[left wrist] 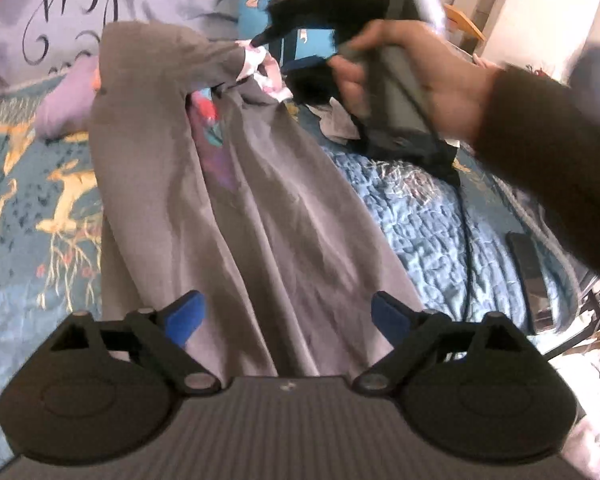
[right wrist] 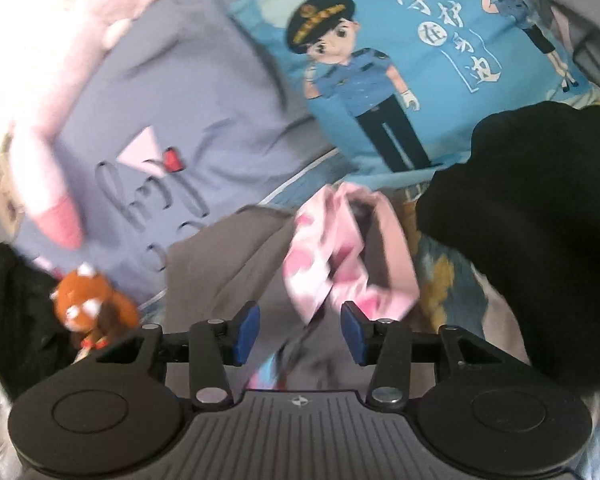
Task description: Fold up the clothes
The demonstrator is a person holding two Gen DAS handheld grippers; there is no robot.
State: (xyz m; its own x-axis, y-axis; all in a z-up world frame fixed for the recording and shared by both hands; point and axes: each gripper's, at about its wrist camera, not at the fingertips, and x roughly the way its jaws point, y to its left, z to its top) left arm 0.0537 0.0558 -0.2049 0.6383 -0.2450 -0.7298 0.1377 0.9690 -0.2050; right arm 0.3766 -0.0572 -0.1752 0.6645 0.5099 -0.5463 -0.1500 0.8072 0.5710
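Observation:
A grey garment [left wrist: 236,200] lies lengthwise on the bed, running from my left gripper [left wrist: 290,316] to the pillows. That gripper stands open and wide just above the near hem, nothing between its blue pads [left wrist: 188,316]. At the far end the garment has a pink-and-white patterned part [right wrist: 332,256]. My right gripper [right wrist: 300,334] hovers over that end, open, with a strip of the pink fabric lying loose between the pads. In the left wrist view a hand [left wrist: 432,76] holds the right gripper above that far end.
A black cloth [right wrist: 520,220] lies right of the garment's far end. Behind are a blue cartoon-officer pillow [right wrist: 380,60] and a lilac pillow [right wrist: 188,92]. A red-panda plush [right wrist: 92,304] sits at the left. On the blue quilt [left wrist: 420,208] lie a dark flat device [left wrist: 528,264] and a cable [left wrist: 468,240].

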